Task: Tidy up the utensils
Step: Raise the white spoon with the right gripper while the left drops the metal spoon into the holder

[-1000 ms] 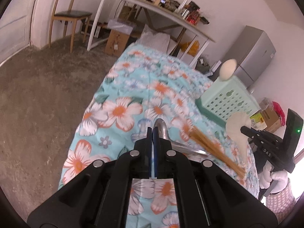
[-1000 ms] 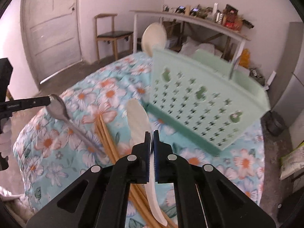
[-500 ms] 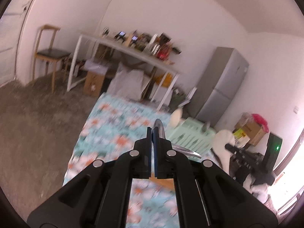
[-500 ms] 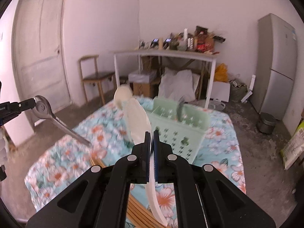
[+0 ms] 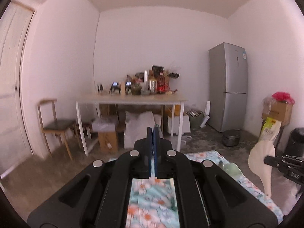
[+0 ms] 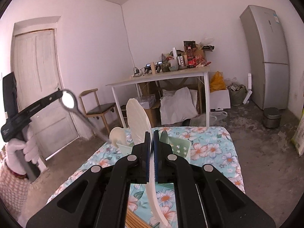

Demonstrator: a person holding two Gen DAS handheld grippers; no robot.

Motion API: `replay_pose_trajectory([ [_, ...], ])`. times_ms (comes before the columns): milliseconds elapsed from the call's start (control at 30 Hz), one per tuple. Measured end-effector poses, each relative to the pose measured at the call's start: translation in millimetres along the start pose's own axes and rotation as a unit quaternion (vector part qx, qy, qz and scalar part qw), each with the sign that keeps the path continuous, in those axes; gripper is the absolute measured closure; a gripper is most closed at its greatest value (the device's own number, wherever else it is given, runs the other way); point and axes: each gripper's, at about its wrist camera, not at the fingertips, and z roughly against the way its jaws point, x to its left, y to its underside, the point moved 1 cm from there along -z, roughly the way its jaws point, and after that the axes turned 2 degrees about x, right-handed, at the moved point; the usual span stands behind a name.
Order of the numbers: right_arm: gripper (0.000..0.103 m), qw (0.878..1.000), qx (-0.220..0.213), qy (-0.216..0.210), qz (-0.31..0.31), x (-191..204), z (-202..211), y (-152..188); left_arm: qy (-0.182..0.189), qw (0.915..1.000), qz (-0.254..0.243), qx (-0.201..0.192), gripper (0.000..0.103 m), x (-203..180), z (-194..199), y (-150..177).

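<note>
Floral-covered table [image 6: 218, 150]: green perforated basket [image 6: 180, 148] near far end; wooden sticks, probably chopsticks [image 6: 134, 219], near edge.

Basket [image 6: 180, 146] on bed [image 6: 214, 148] at 12 o'clock; spoons [image 6: 116, 134] standing in it. Table [image 6: 161, 76] behind; chair [image 6: 96, 112] at 10 o'clock, fridge [image 6: 266, 57] at 2 o'clock.
</note>
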Motion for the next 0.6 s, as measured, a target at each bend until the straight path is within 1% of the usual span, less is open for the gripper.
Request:
replay_pose_trajectory([
  [100,0.099,1.0,0.0,-0.005,-0.009,-7.6,-2.9,1.8,-0.018,0.9988,-0.045,-0.012,0.102,-22.6,-12.9,-8.8],
  [167,0.099,1.0,0.0,-0.009,-0.017,-13.7,-5.7,1.9,-0.03,0.9963,-0.079,-0.013,0.102,-39.9,-24.8,-10.4],
  [267,0.099,1.0,-0.001,-0.015,-0.027,-21.1,-9.0,1.7,-0.051,0.99,-0.131,-0.014,0.102,-64.8,-42.8,-4.6],
  [400,0.099,0.999,0.001,-0.015,-0.029,-28.4,-13.2,3.1,-0.078,0.9781,-0.193,-0.005,0.102,-94.6,-68.8,13.4],
  [500,0.099,0.999,0.0,-0.013,-0.032,-30.4,-12.2,2.9,-0.074,0.9757,-0.205,0.02,0.102,-105.0,-85.3,25.9],
  [567,0.099,0.999,-0.003,-0.016,-0.038,-36.2,-13.2,1.3,-0.062,0.9763,-0.202,0.045,0.102,-108.1,-96.2,33.4],
  [600,0.099,0.999,-0.006,-0.019,-0.044,-39.4,-13.5,0.4,-0.054,0.9775,-0.196,0.057,0.1,-107.5,-101.4,36.1],
])
